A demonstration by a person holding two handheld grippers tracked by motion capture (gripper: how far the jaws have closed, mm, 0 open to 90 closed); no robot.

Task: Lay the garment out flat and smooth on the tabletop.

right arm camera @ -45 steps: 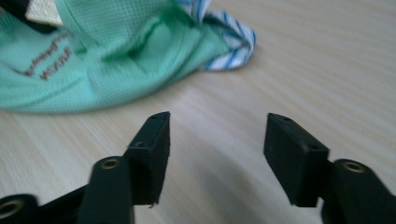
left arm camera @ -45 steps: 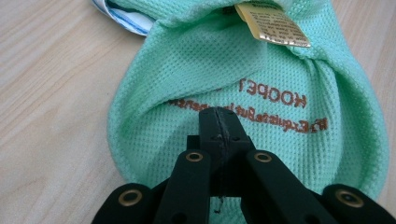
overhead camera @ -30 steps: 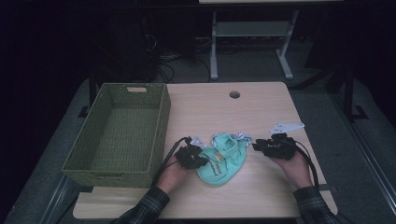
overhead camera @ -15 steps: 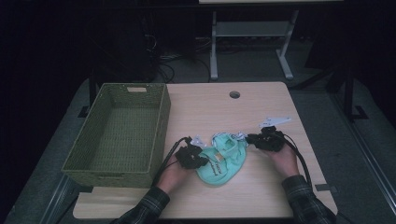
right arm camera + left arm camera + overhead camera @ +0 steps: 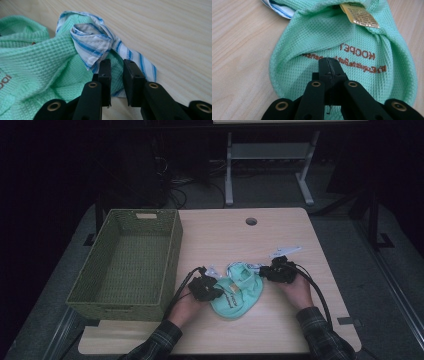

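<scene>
A mint green waffle cloth (image 5: 241, 294) with brown lettering lies bunched on the wooden table (image 5: 225, 237). A white cloth with blue stripes (image 5: 92, 42) is tucked at its far edge. My left gripper (image 5: 219, 292) sits at the mint cloth's left side. In the left gripper view its jaws (image 5: 329, 65) are shut, pressed into the mint cloth (image 5: 319, 32) below a yellow tag (image 5: 359, 15). My right gripper (image 5: 265, 271) is at the cloth's right end. Its jaws (image 5: 117, 63) have just been closing and stand a narrow gap apart, with the striped edge at their tips, not pinched.
An empty green woven basket (image 5: 172, 251) stands on the table's left part, close to my left hand. A round cable hole (image 5: 251, 221) lies at the table's far middle. Metal stand legs (image 5: 229, 175) rise on the dark floor beyond the table.
My right hand has moved left and a little down, from the table's right side up to the cloth's right end. The left hand and the cloth have stayed put.
</scene>
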